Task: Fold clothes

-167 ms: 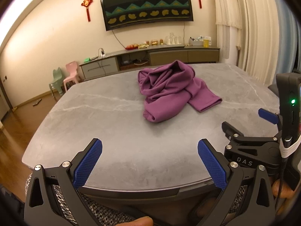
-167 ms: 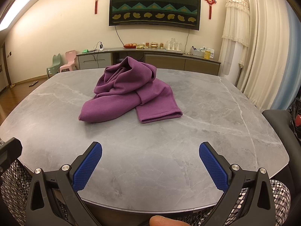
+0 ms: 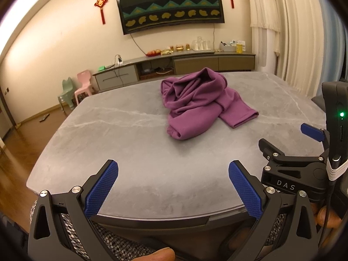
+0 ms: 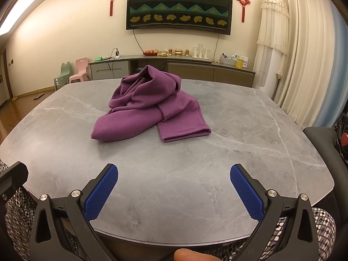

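Observation:
A crumpled purple garment (image 3: 195,104) lies in a heap on the middle of the grey marble table (image 3: 130,152); it also shows in the right wrist view (image 4: 152,108), on the table (image 4: 239,152). My left gripper (image 3: 173,187) is open and empty, held at the table's near edge, well short of the garment. My right gripper (image 4: 174,189) is open and empty, also at the near edge. The right gripper shows at the right of the left wrist view (image 3: 289,145).
A low sideboard (image 4: 174,67) with small items stands along the far wall under a wall-mounted TV (image 4: 178,6). Two small plastic chairs (image 4: 71,74) stand at the far left. Curtains (image 4: 304,54) hang at the right. A dark chair back (image 4: 319,137) sits at the table's right.

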`<state>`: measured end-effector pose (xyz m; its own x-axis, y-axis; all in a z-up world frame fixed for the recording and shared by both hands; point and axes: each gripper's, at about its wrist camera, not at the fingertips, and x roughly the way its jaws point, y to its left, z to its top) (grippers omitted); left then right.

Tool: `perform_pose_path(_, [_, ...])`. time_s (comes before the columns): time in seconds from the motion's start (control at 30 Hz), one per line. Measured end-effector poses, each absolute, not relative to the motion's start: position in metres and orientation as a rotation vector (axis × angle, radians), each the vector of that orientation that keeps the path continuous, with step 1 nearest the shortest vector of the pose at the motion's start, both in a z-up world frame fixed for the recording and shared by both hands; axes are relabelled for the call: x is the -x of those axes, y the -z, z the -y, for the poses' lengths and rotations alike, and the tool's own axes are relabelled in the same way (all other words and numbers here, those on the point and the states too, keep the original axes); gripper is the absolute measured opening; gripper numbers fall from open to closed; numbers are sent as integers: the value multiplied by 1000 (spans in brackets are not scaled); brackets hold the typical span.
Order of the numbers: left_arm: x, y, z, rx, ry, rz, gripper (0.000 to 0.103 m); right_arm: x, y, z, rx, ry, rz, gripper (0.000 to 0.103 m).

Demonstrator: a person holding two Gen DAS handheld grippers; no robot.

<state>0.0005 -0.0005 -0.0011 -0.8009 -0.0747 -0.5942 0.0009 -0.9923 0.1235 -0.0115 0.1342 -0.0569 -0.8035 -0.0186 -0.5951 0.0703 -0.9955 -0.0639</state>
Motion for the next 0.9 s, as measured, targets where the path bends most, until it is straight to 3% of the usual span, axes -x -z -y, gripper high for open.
perform_pose_path(0.63, [4,5,-1,-1017,2930,192,102,14,61,-131,-993,2898,-124,103])
perform_pose_path(0.73, [9,10,2,-1084,2977,112,102,15,63,-131,-1002,2882,-123,103])
perform_pose_path(0.9, [12,13,-1,-1098,2932,221,102,17,70,-125,-1019,2865,-206,103])
